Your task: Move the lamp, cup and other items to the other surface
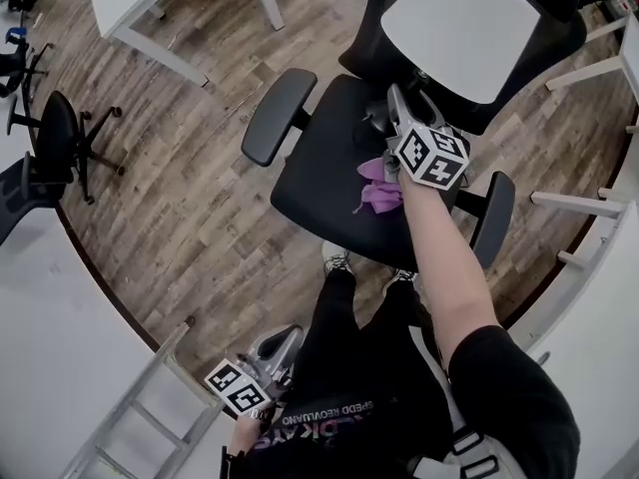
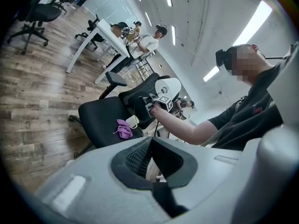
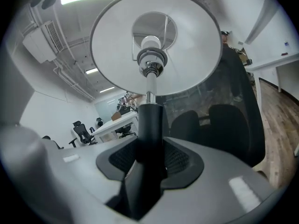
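The person's right gripper point(image 1: 401, 106) is clamping the black stem of a white-shaded table lamp point(image 1: 469, 28). Seen from the right gripper view, both pads are pressing the stem, and the round shade is spreading overhead. The lamp is standing upright over the seat of a black mesh office chair point(image 1: 319, 178), just beside a crumpled purple cloth point(image 1: 379, 190) lying on that seat. The left gripper point(image 1: 283, 345) is hanging low by the person's legs, its jaws standing apart with nothing between them.
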